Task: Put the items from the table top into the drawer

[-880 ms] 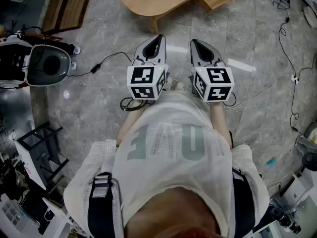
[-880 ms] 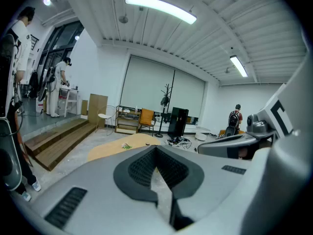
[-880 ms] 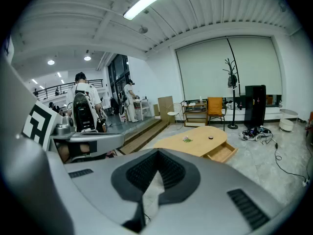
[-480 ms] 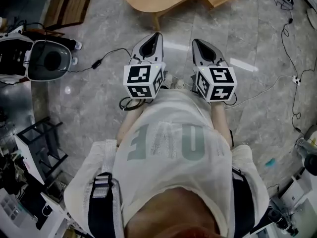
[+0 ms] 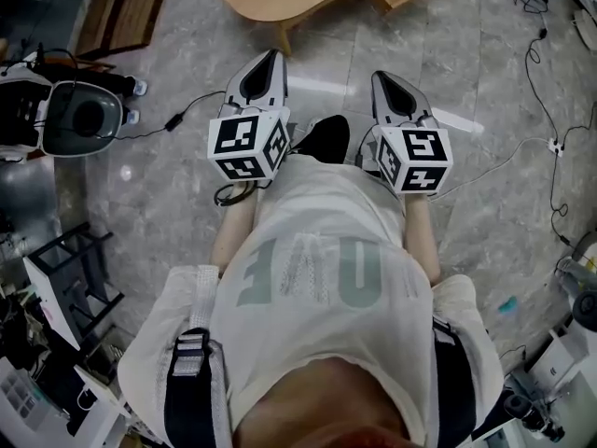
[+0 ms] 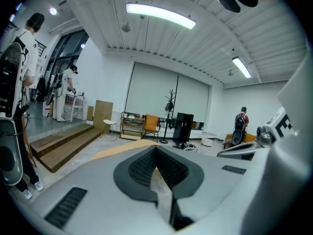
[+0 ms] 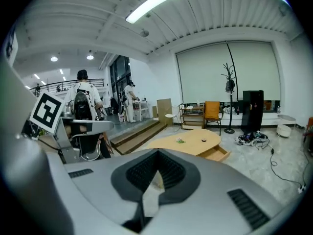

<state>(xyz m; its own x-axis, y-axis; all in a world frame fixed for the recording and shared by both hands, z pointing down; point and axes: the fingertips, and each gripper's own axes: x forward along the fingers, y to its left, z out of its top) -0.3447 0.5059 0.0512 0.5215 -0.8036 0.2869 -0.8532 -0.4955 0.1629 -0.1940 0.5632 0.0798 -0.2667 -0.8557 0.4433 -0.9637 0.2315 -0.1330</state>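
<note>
The left gripper (image 5: 271,56) and right gripper (image 5: 381,76) are held clenched and empty over a grey marble floor (image 5: 485,91) crossed by cables (image 5: 173,121), well short of the wooden table (image 7: 195,143), where two small items (image 7: 179,140) are seen on top and the drawer (image 7: 217,153) is pulled open at its right edge.

Large pale letters run across the chest of the person's shirt (image 5: 317,269); a U and an E show, but creases break up the word. The left cube (image 5: 244,146) and right cube (image 5: 415,160) carry black-and-white square code markers, no readable text.
</note>
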